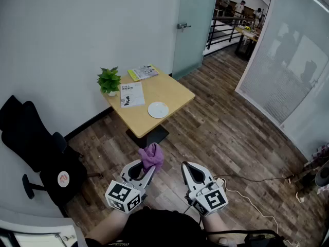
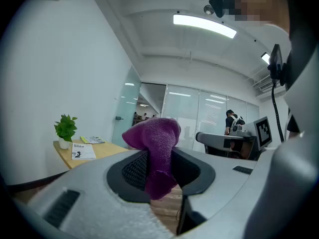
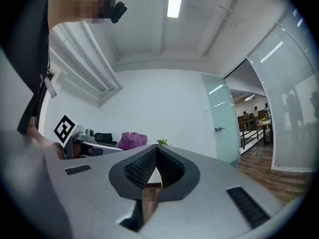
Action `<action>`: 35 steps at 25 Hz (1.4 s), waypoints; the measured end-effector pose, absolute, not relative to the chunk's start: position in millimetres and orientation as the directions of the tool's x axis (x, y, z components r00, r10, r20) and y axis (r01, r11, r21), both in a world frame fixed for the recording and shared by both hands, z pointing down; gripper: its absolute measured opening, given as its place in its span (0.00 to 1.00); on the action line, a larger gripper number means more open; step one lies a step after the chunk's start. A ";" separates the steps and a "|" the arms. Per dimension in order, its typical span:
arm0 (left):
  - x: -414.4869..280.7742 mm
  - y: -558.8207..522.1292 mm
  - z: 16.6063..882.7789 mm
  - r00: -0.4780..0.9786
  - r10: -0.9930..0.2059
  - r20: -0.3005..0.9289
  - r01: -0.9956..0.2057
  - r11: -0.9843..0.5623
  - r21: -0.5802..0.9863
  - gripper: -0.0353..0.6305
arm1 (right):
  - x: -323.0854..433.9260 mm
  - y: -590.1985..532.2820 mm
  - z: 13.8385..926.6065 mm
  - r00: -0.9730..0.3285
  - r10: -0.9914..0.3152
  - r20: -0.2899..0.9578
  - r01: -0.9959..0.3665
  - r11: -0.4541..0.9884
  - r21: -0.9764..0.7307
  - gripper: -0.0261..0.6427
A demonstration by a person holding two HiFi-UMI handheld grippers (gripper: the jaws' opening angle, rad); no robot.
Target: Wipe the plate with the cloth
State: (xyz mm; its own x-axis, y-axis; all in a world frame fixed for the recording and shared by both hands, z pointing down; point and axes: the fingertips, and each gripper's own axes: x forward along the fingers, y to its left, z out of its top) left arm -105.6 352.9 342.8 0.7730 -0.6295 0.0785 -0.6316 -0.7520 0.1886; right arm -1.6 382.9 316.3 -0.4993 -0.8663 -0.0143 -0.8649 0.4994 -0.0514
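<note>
A white plate lies on the small wooden table some way ahead of me. My left gripper is shut on a purple cloth, which bunches above its tips; the same cloth fills the middle of the left gripper view. My right gripper is shut with nothing in it, held level beside the left one over the floor. In the right gripper view the jaws meet at a point, and the cloth shows to their left.
On the table stand a potted plant, a leaflet and a green-edged booklet. A black office chair sits at the left. A cable trails over the wood floor at the right. A glass door is behind the table.
</note>
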 end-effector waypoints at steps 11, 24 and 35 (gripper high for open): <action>-102.8 352.3 346.2 0.759 -0.646 0.084 -0.648 -0.739 0.184 0.23 | 1.0 382.6 318.6 -0.519 -0.854 0.009 -0.854 0.519 -0.042 0.04; -59.9 350.5 345.6 0.751 -0.652 0.104 -0.660 -0.733 0.164 0.23 | 55.6 388.1 329.4 -0.514 -0.858 -0.006 -0.855 0.512 -0.082 0.04; -0.5 362.1 347.3 0.738 -0.665 0.117 -0.675 -0.723 0.148 0.23 | 123.9 404.5 341.3 -0.508 -0.861 0.004 -0.856 0.504 -0.111 0.04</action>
State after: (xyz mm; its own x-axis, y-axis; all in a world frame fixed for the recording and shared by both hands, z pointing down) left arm -0.5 362.1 347.3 0.7376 -0.6649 0.1174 -0.6751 -0.7227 0.1482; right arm 123.9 404.5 341.3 -0.5077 -0.8615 0.0040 -0.8564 0.5042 -0.1115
